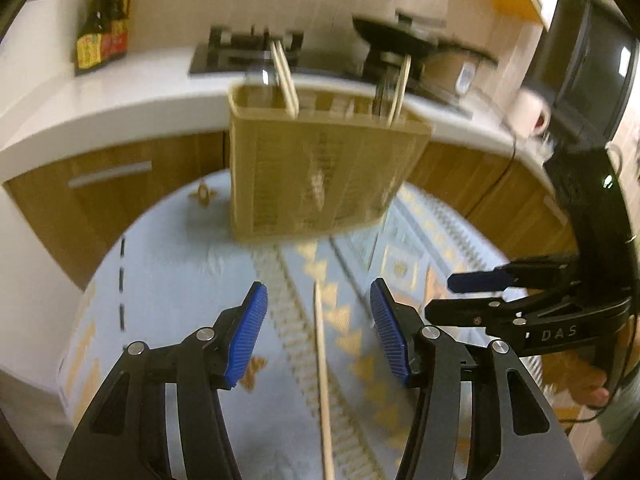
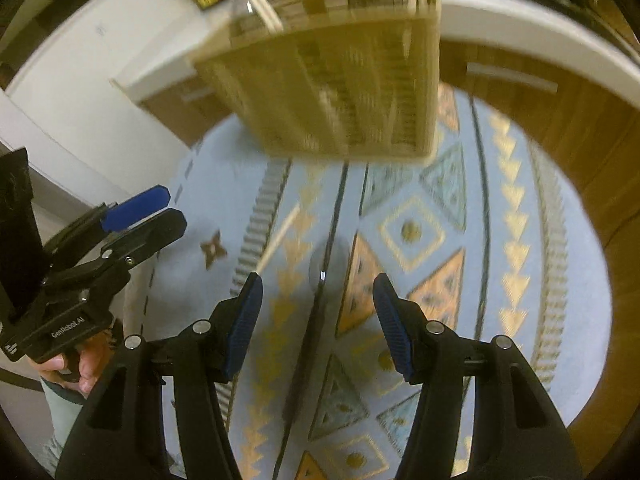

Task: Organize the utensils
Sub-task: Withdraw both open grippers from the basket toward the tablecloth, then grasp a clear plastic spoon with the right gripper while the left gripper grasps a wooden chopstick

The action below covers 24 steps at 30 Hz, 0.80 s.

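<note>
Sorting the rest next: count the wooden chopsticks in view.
5 chopsticks: a pair at the utensil holder's left end, a pair at its right end, one on the tablecloth between the left gripper's fingers. More may hide inside.

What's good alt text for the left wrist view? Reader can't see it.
The open left gripper hovers over a single wooden chopstick lying on a patterned blue tablecloth. Beyond stands a tan woven utensil holder with chopsticks sticking out; the right gripper enters from the right. The frame is motion-blurred.
</note>
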Each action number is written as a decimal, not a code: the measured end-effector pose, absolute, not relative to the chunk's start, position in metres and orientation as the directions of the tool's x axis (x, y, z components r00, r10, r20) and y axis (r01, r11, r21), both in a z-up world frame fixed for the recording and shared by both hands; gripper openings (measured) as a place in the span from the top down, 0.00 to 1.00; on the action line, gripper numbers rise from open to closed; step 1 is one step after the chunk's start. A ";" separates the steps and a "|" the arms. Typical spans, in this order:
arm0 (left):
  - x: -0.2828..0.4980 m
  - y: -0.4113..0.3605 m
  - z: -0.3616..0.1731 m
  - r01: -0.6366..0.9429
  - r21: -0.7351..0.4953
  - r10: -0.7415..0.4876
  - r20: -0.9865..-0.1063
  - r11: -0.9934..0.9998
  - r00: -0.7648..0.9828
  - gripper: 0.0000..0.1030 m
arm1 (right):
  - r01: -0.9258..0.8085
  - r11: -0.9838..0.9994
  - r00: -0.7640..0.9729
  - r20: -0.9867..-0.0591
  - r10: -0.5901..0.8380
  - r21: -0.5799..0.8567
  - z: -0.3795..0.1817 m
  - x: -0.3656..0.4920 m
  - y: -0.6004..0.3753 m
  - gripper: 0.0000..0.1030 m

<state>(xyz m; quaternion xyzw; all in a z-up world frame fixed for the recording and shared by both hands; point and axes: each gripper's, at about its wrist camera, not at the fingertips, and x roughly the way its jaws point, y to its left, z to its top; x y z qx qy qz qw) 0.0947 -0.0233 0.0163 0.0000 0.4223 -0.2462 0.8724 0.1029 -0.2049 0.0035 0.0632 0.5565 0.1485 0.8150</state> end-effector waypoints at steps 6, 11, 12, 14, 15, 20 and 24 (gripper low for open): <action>0.101 -0.029 -0.014 0.421 -0.229 -0.404 -0.827 0.878 0.391 0.51 | -0.165 0.952 0.269 -0.917 0.295 0.258 -0.026 0.090 -0.190 0.61; 0.108 -0.040 -0.036 0.417 -0.212 -0.362 -0.875 0.884 0.323 0.61 | -0.150 0.964 0.276 -0.928 0.252 0.218 -0.043 0.081 -0.183 0.69; 0.108 -0.044 -0.038 0.420 -0.199 -0.350 -0.881 0.885 0.319 0.61 | -0.147 0.968 0.280 -0.930 0.240 0.205 -0.045 0.080 -0.182 0.71; 0.109 -0.050 -0.041 0.422 -0.171 -0.323 -0.890 0.891 0.322 0.63 | -0.144 0.972 0.287 -0.932 0.219 0.184 -0.051 0.079 -0.179 0.74; 0.108 -0.054 -0.043 0.422 -0.154 -0.307 -0.895 0.894 0.324 0.63 | -0.145 0.974 0.289 -0.934 0.210 0.175 -0.053 0.080 -0.177 0.76; 0.108 -0.068 -0.052 0.429 -0.104 -0.257 -0.913 0.898 0.317 0.81 | -0.185 0.978 0.319 -0.935 0.157 0.101 -0.058 0.076 -0.159 0.80; 0.107 -0.070 -0.053 0.410 -0.061 -0.214 -0.917 0.910 0.337 0.88 | -0.217 0.976 0.351 -0.931 0.097 0.020 -0.061 0.074 -0.143 0.87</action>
